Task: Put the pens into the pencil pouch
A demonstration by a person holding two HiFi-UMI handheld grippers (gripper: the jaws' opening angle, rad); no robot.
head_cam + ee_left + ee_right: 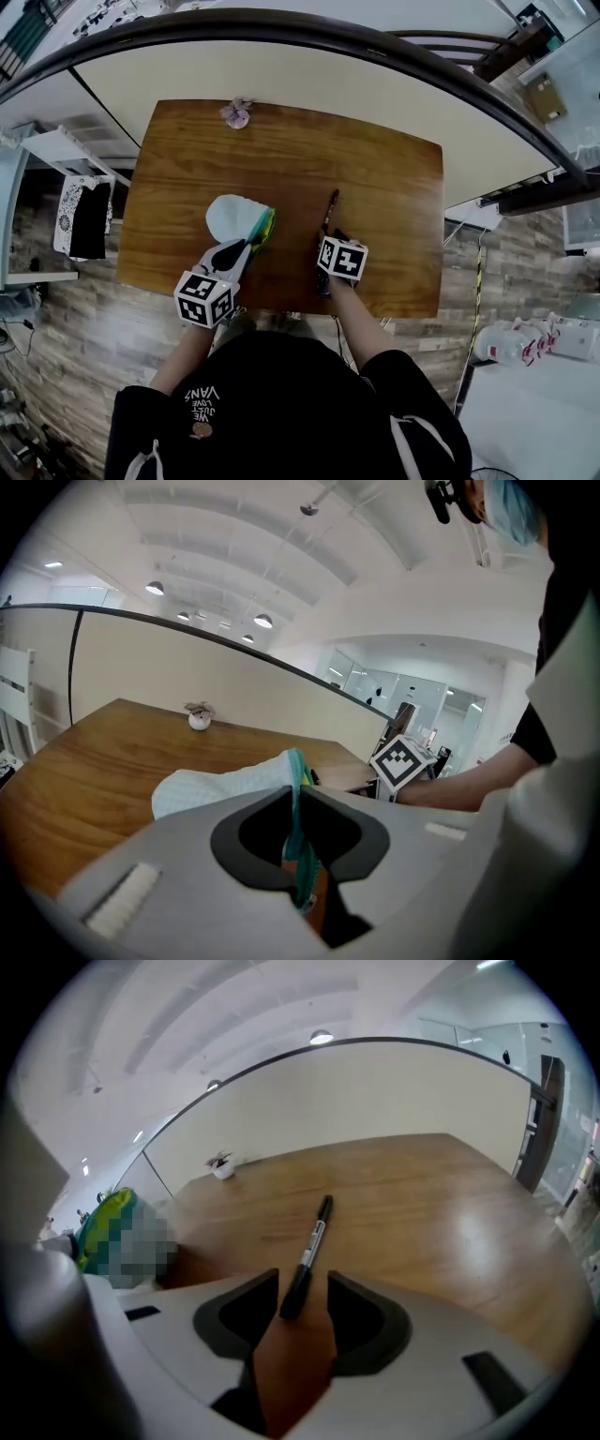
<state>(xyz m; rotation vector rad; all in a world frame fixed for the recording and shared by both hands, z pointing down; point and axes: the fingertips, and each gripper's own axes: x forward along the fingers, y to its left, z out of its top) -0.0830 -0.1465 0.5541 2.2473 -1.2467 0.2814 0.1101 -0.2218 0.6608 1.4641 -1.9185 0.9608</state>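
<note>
left hand-held gripper pinches the zip edge of the pencil pouch, presumably holding it open; right hand-held gripper, jaws wide, straddles the black pen on the surface, ungripped.

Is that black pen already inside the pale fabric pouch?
Out: the black pen lies flat on the brown wooden table, right of the pale fabric pouch.

Pens: one black pen was in sight.
Pouches: one pale pencil pouch with a teal zip was there.
Grippers: two were counted, the left gripper and the right gripper.
Tables: one brown wooden table was seen.
Ornaments: one small ornament was present.
People: one person was in view.
</note>
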